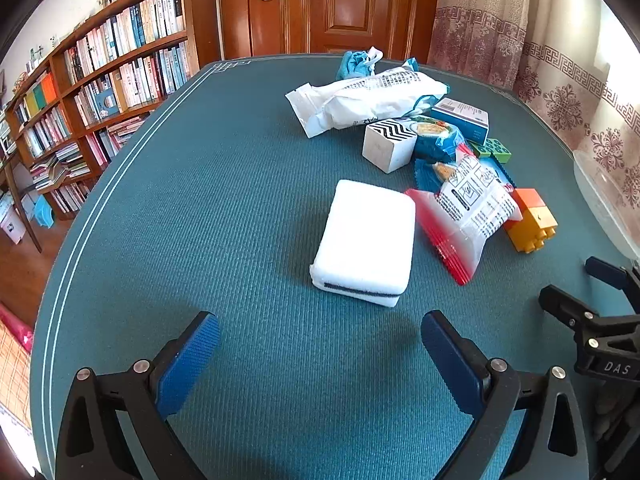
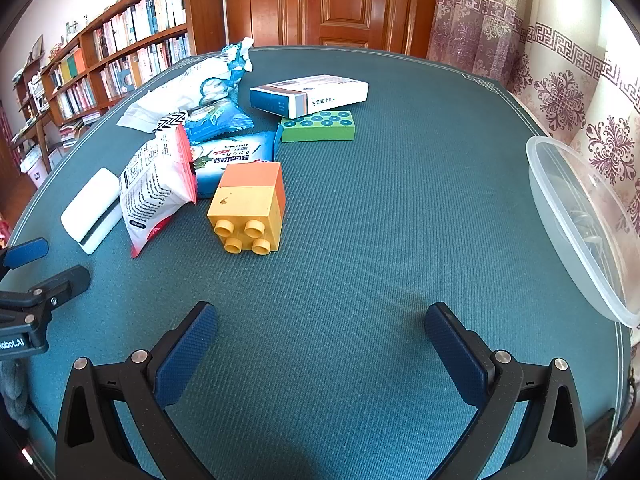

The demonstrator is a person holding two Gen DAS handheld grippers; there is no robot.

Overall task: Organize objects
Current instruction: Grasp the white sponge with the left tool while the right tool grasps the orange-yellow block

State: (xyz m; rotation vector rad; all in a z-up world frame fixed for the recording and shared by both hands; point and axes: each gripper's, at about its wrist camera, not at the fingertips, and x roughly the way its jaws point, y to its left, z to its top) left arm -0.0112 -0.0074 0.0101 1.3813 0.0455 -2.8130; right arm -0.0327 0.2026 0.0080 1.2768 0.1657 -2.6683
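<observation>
Two grippers hang low over the green bench (image 2: 380,208), both with jaws wide apart and nothing between them. The left gripper (image 1: 320,344) points at a white sponge (image 1: 366,240) lying flat just ahead of its blue pads (image 1: 188,364), dark stripe toward the camera. The right gripper (image 2: 320,336) faces bare cloth — the nearest thing is a yellow-and-orange brick (image 2: 248,212) on its side, studs toward the lens, ahead and a little left.

Most of the clutter sits in one loose heap: a red-edged snack packet (image 2: 154,188) leaning over the sponge's far edge and touching the brick, a blue packet (image 2: 232,156) behind them, a white cube (image 1: 387,145) with a zigzag top, a long white bag (image 1: 372,100), and crumpled blue wrapping (image 1: 356,62) at the far side. A green studded block (image 2: 318,126) lies beside the heap with a blue-and-white box (image 2: 310,94) touching its far edge. A clear tub (image 2: 580,224) sits at the bench's right edge, well apart from the heap — what is inside is too faint to tell.
</observation>
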